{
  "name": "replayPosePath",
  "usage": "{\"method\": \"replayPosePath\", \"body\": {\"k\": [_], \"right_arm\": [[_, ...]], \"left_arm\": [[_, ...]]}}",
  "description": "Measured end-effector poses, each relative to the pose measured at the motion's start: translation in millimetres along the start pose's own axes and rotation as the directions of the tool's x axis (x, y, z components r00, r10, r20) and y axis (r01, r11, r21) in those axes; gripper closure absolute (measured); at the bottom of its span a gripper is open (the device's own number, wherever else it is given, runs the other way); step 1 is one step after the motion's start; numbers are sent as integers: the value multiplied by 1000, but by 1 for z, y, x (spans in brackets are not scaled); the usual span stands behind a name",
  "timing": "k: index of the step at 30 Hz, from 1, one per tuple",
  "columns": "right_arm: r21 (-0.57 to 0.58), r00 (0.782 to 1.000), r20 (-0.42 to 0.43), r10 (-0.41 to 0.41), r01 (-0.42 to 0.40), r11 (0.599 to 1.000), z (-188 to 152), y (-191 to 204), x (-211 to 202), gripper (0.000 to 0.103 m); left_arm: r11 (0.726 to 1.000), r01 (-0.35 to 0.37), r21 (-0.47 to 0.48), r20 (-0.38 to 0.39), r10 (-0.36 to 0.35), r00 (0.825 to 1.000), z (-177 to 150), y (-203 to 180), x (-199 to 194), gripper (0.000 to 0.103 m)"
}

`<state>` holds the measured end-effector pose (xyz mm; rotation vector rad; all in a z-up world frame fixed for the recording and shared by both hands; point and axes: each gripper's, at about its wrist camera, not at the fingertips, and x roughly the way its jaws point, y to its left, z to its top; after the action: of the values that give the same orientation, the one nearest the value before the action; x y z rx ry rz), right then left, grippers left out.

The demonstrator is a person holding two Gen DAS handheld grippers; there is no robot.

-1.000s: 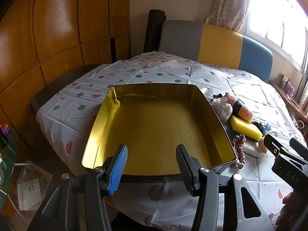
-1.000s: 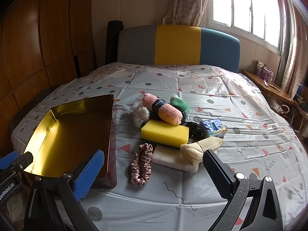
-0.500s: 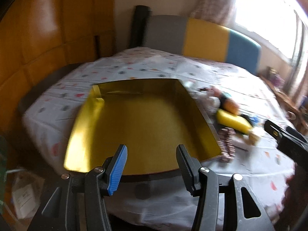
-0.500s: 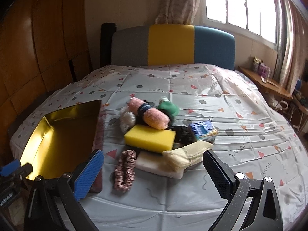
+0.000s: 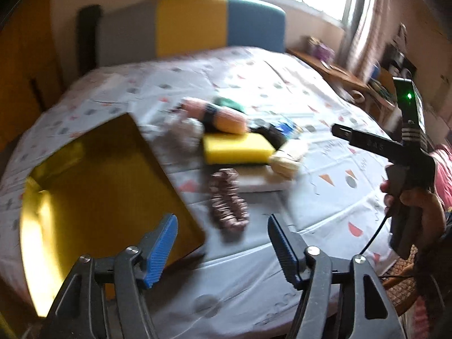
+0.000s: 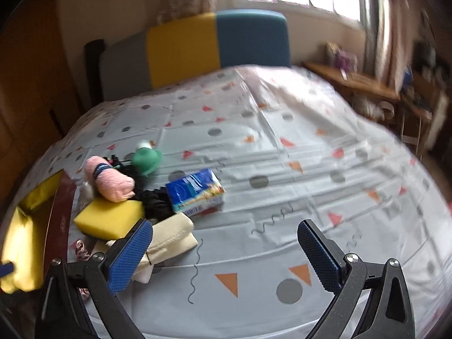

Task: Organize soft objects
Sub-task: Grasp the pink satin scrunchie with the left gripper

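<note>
A gold metal tray (image 5: pixel 93 186) lies on the bed at the left; its edge shows in the right wrist view (image 6: pixel 25 226). Beside it lies a pile of soft things: a brown scrunchie (image 5: pixel 228 200), a yellow sponge (image 5: pixel 237 148) (image 6: pixel 110 219), a pink rolled towel (image 5: pixel 220 117) (image 6: pixel 113 180), a beige cloth (image 6: pixel 169 234), a blue tissue pack (image 6: pixel 195 192), a green item (image 6: pixel 147 159). My left gripper (image 5: pixel 223 243) is open and empty, just before the scrunchie. My right gripper (image 6: pixel 226 250) is open and empty, near the beige cloth; it also shows in the left wrist view (image 5: pixel 367 141).
The bed has a patterned white sheet (image 6: pixel 282 169) and a grey, yellow and blue headboard (image 6: pixel 214 45). A wooden side shelf (image 6: pixel 361 84) with small items stands at the right under the window. Wooden panels line the left wall.
Both grippers have swung to the right. The left view now faces the soft pile instead of the tray. The right gripper has come lower and closer to the pile.
</note>
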<state>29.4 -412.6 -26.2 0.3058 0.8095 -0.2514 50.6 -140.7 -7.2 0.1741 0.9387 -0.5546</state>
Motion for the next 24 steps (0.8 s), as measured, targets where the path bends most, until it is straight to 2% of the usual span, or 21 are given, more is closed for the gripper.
{"method": "replayPosePath", "body": {"k": [6,9,13,17,18,20,21,22,23,24], "right_arm": [[29,999,-9,30,-30,999,1,-6,2,0],[32,999,-9,47,-47,998,2,-5,2,0],[36,998,-6,63,-62,997,3,-5,1,0],[49,997,-10,75,-75,996,3,-7,2,0],[53,997,-9,77,-77,996,3,-7,2,0],[60,997,-9,80,-79,995,4,-9,2,0],[64,997,-9,77,-76,995,4,-10,2,0],[66,997,-10,75,-74,995,4,-10,2,0],[68,997,-12,73,-72,995,4,-11,3,0],[70,997,-15,70,-69,995,4,-12,4,0]], "left_arm": [[999,44,-4,-138,-44,989,25,-10,44,39],[999,9,39,-189,-1,982,35,-14,66,39],[998,-39,59,-272,53,961,45,-13,92,38],[992,-77,97,-316,105,943,48,-16,111,39],[992,-75,105,-326,106,939,46,-17,115,42],[990,-77,121,-343,115,932,42,-19,121,64],[987,-81,138,-347,125,929,39,-22,124,67],[979,-102,176,-332,156,930,35,-26,124,73],[976,-95,196,-315,154,936,33,-30,122,87],[979,-67,194,-308,125,943,30,-32,119,87]]}}
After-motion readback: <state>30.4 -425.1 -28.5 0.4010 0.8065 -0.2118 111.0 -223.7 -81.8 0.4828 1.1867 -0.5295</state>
